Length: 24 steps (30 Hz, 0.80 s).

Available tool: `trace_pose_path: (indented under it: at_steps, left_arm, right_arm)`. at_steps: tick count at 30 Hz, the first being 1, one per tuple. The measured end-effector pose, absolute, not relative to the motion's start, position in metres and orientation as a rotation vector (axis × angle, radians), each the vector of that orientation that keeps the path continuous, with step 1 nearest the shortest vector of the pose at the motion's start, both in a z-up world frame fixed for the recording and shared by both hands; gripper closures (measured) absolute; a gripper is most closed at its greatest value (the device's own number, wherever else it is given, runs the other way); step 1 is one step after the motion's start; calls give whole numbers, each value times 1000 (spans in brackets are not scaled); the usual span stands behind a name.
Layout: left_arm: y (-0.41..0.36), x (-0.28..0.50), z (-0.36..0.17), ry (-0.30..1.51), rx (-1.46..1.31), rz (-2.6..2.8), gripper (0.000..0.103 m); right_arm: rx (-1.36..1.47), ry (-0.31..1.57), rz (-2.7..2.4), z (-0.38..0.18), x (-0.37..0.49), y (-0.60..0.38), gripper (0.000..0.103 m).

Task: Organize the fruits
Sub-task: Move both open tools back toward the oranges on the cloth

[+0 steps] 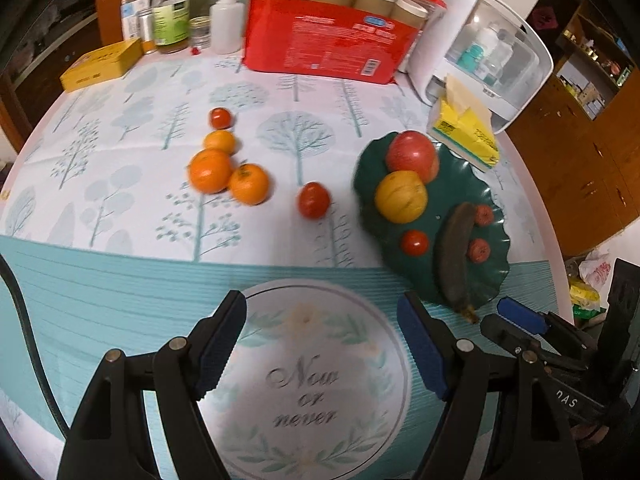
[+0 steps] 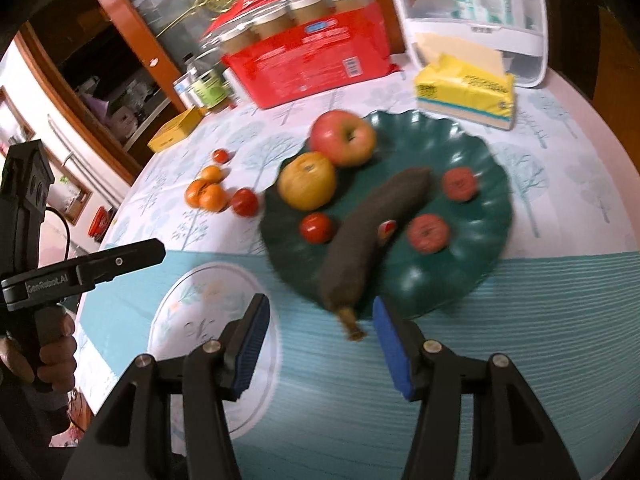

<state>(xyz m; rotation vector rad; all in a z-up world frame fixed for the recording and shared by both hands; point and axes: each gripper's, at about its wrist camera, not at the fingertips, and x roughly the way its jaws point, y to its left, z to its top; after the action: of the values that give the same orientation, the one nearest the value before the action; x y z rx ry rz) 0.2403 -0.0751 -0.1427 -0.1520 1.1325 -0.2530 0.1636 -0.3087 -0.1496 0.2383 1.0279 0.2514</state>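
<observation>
A green scalloped plate (image 1: pixel 486 196) (image 2: pixel 486 152) holds a red apple (image 1: pixel 412 155) (image 2: pixel 343 137), a yellow fruit (image 1: pixel 401 196) (image 2: pixel 307 179), a dark overripe banana (image 1: pixel 454 256) (image 2: pixel 368 232), a small tomato (image 1: pixel 415 242) (image 2: pixel 317 227) and two small red fruits (image 2: pixel 428 233). On the cloth lie three oranges (image 1: pixel 228 172) (image 2: pixel 206 192) and two loose tomatoes (image 1: pixel 313 199) (image 1: pixel 221 118). My left gripper (image 1: pixel 322 344) is open and empty, near the table's front. My right gripper (image 2: pixel 320 344) is open and empty, in front of the banana's stem.
A red package with jars (image 1: pixel 332 40), bottles (image 1: pixel 228 24), a yellow box (image 1: pixel 102 64), a yellow tissue pack (image 1: pixel 466 132) (image 2: pixel 466 94) and a white appliance (image 1: pixel 480 48) stand along the far side. The table edge curves down at the right.
</observation>
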Motion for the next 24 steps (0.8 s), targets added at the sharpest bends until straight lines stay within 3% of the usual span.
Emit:
trace_pose_path:
  at_steps: [24]
  left_arm:
    - [42,255,-136,1143,-119,-186,27]
  right_arm:
    - [207,1057,311,-153,188,-185,49]
